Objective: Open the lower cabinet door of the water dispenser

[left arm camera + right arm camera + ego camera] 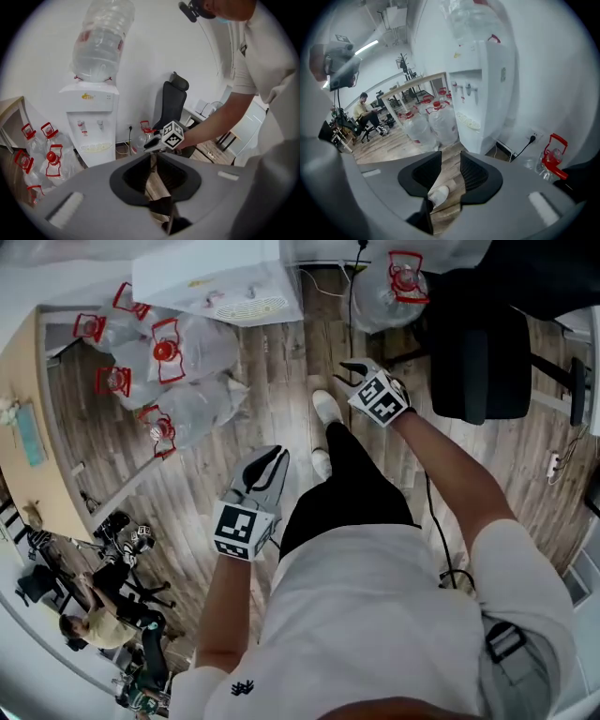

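Across the wooden floor (281, 381) from both grippers stands the water dispenser (217, 282), set against the wall with a big bottle (101, 42) upended on top. Nothing of the task looks done yet. Its lower cabinet door (101, 158), the panel under the taps and the drip tray, sits flush with the white front as far as the left gripper view shows (the gripper's own body hides the bottom part of it). No view shows a handle clearly. So I judge the whole job is left: reach the door, take hold of its edge or handle, and swing it out.

The left gripper (267, 460) hangs beside the person's leg, well apart from the dispenser, which lies ahead and to its left. Its jaws stand a narrow way apart with only floor showing between them. The right gripper (354, 371) is further forward, but also well short of the dispenser. Its jaws stand moderately apart and hold nothing, with a white shoe (436, 194) and floorboards seen through the gap. From this gripper the door lies ahead and a little to the right, just beside a cluster of red-capped water jugs (436, 124). Neither gripper touches anything.
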The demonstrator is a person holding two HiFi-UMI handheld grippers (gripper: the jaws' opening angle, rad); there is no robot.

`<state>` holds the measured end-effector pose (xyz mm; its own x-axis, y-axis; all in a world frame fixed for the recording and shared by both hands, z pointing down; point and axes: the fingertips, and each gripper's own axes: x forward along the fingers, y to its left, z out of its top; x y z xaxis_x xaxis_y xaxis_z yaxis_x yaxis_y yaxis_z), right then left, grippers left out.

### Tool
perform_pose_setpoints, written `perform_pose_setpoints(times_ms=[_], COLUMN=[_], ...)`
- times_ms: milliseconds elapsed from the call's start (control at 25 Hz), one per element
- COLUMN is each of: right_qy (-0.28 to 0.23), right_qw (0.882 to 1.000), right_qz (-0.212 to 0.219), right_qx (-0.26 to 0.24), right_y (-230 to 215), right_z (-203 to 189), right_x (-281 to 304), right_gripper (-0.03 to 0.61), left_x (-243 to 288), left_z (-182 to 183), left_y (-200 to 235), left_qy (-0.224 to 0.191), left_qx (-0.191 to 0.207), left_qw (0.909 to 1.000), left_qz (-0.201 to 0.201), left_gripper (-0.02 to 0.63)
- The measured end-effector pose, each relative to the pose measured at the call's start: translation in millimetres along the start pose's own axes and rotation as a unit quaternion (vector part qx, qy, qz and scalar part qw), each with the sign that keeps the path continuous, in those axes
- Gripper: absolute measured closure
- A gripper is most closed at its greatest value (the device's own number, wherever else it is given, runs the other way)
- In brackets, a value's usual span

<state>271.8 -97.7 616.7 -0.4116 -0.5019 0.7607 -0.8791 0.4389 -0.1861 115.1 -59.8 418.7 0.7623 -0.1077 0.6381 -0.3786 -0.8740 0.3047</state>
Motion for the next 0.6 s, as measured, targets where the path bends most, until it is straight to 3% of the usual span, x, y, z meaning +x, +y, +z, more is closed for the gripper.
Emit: perform_pose_setpoints(times_ms=[280,400,600], right_qy=[0.033,0.036,0.05], right_qw=[0.999,0.999,0.997], right_qz=[0.0,-0.002,-0.003], right_qx=[0.003,-0.017,-0.054], right_y=[-85,-112,-143], right_z=[-20,-16,-18], right_x=[125,172,243], right_gripper=[0.452,0.446,0.43], left_x=[70,89,105], left_z=[6,4,-24], left_y=[31,40,56], left_qy=[0.0,0.004,0.012], left_qx=[0.007,-0.014,-0.016], left_qw=[0.9998,0.9996,0.9996], left_qz=[-0.02,-0.026,-0.021], left_gripper=[0.522,0.522,0.522])
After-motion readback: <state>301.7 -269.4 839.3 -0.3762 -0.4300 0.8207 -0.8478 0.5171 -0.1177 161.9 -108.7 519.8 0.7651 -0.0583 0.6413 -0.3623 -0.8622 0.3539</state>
